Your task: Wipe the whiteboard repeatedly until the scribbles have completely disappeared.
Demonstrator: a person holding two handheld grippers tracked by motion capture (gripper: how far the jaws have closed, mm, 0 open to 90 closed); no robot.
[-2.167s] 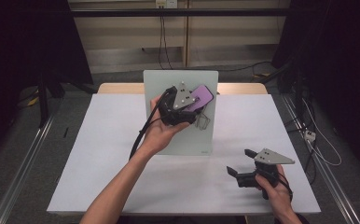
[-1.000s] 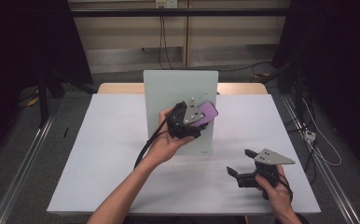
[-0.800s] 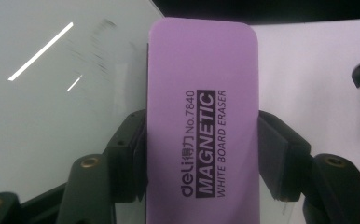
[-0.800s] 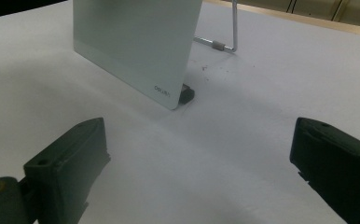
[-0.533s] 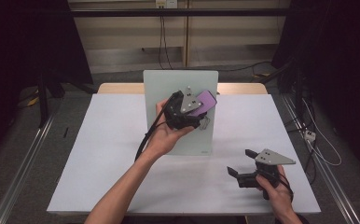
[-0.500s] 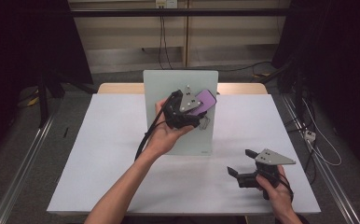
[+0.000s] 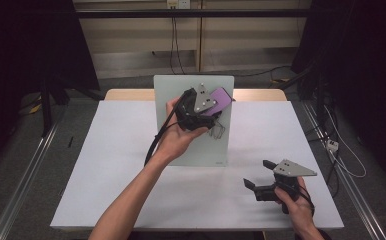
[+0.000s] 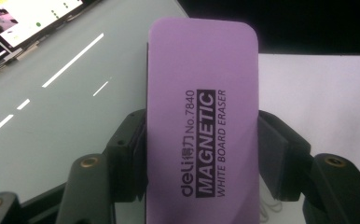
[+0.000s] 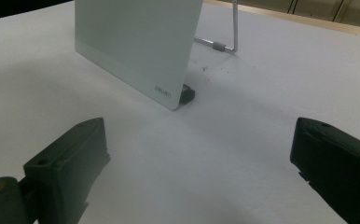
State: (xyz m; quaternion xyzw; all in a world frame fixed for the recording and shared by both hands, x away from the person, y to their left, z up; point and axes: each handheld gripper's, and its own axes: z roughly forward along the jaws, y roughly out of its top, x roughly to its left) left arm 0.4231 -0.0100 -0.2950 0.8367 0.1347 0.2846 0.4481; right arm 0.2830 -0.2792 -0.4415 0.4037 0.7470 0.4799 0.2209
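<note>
I'm pinching the eraser (image 8: pixel 201 126) in my left gripper (image 7: pixel 201 111), wiping the board (image 7: pixel 181 95); scribbles (image 7: pixel 217 129) are remaining, and my right gripper (image 7: pixel 266 180) is idling, jaws spread.

Eraser (image 8: pixel 201 121): matt lilac plastic, smooth, black print. Whiteboard (image 9: pixel 136 42): glossy, smooth pale panel, reflective; thin metal wire stand (image 9: pixel 234 28) behind. Table cover (image 7: pixel 121 165): matt white, slightly grainy. Left gripper (image 8: pixel 201 154) pads: matt black rubbery plastic. Far table edge (image 7: pixel 131 94): wood.
</note>
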